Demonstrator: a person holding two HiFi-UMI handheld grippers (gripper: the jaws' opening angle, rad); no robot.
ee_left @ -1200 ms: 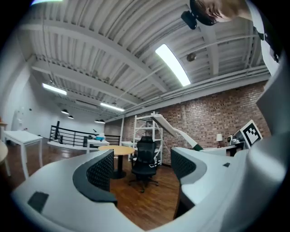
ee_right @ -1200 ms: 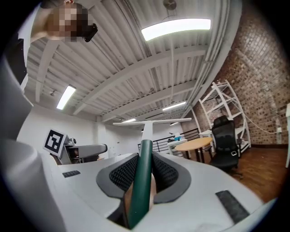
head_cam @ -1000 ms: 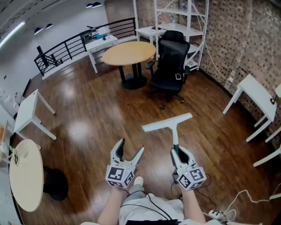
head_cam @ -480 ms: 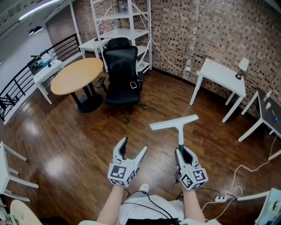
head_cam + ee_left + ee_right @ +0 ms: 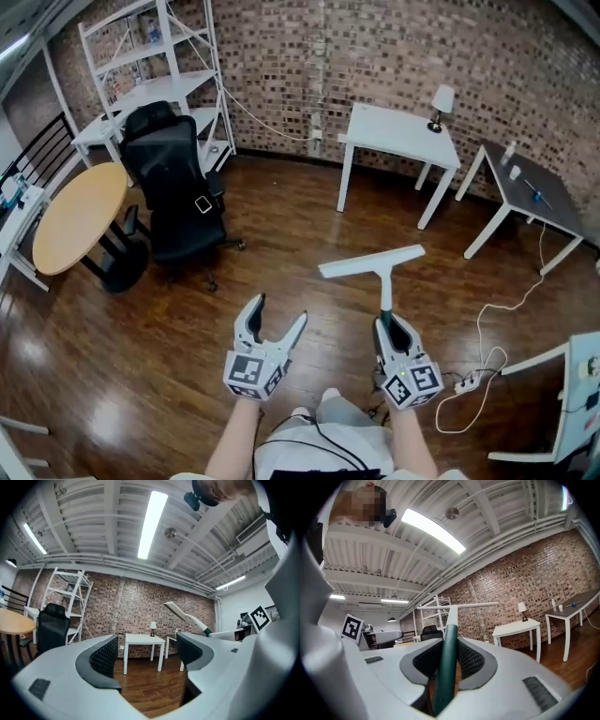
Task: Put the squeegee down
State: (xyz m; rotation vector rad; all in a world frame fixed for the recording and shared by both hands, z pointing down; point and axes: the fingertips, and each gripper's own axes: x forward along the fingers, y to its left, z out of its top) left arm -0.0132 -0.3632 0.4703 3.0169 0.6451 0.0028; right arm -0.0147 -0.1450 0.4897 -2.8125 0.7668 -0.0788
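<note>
The squeegee (image 5: 378,266) has a white blade bar and a dark green handle (image 5: 446,665). My right gripper (image 5: 390,325) is shut on that handle and holds the tool out level in front of me, over the wooden floor. In the right gripper view the blade bar (image 5: 457,605) runs crosswise above the jaws. My left gripper (image 5: 276,317) is beside it at the left, open, with nothing between its black pads (image 5: 105,656). From the left gripper view the squeegee (image 5: 185,616) shows at the upper right.
A white table (image 5: 401,136) with a small lamp (image 5: 441,101) stands ahead by the brick wall. A dark table (image 5: 525,192) is at the right. A black office chair (image 5: 175,187), a round wooden table (image 5: 75,217) and white shelving (image 5: 141,66) are at the left. Cables (image 5: 483,370) lie on the floor.
The whole view has swung to the right: chair and round table slid left, the white table and brick wall came ahead. Both grippers kept their pose, the squeegee still held.
</note>
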